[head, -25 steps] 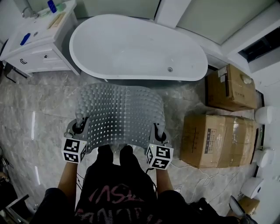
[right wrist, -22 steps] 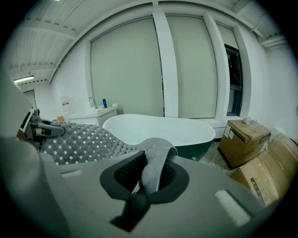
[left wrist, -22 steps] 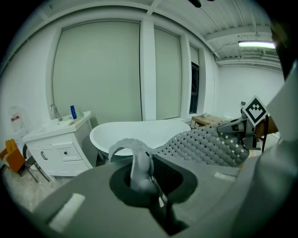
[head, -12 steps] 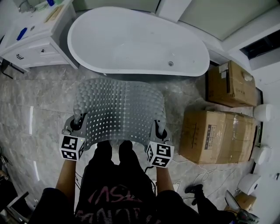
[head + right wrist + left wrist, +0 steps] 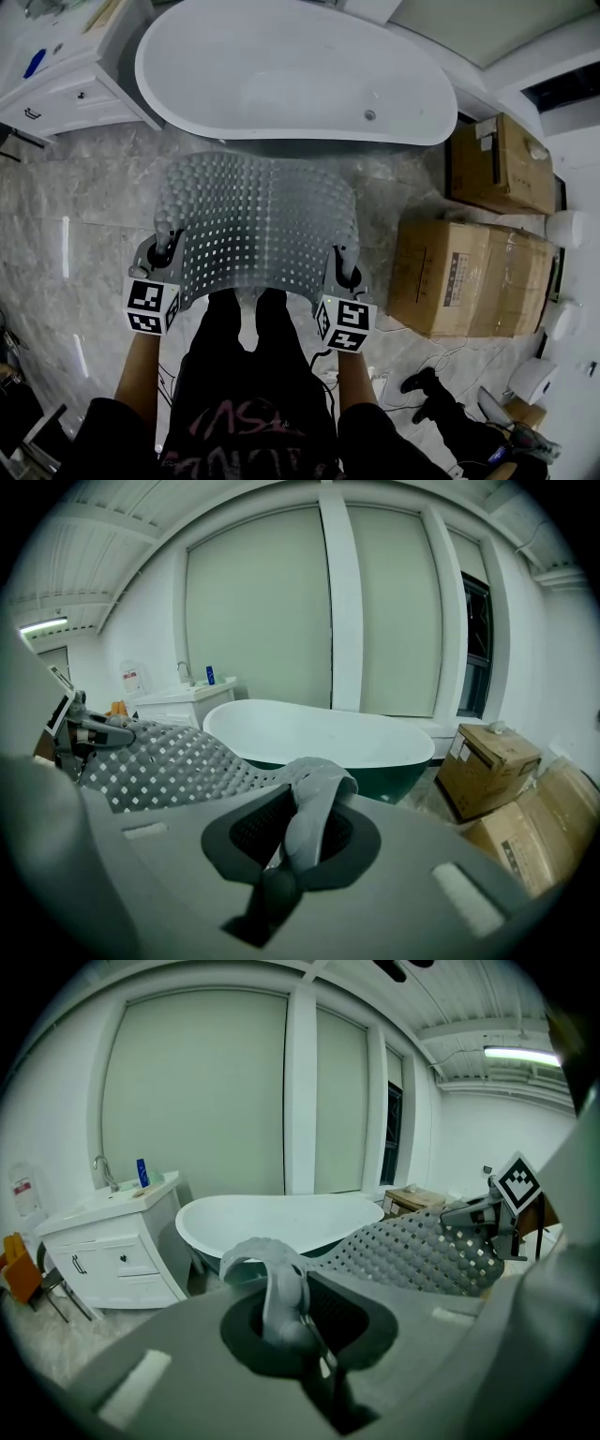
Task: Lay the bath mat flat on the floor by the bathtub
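Note:
A grey perforated bath mat (image 5: 255, 229) hangs stretched in the air between my two grippers, in front of the white bathtub (image 5: 291, 75). My left gripper (image 5: 166, 251) is shut on the mat's near left corner, which bunches between its jaws (image 5: 281, 1283). My right gripper (image 5: 344, 269) is shut on the near right corner, a fold of mat (image 5: 314, 803) pinched in it. The mat's far edge curves down toward the marble floor (image 5: 84, 244). In the gripper views the mat (image 5: 422, 1251) (image 5: 159, 757) spans sideways toward the other gripper.
A white vanity cabinet (image 5: 61, 80) stands left of the tub. Cardboard boxes (image 5: 469, 277) (image 5: 502, 164) are stacked at the right. Cables and a dark shoe (image 5: 417, 382) lie on the floor near my right side. The person's legs (image 5: 246, 328) are below the mat.
Both grippers and the mat have moved a little closer to the tub, and the mat's far edge now reaches further forward. The grip on both corners is unchanged.

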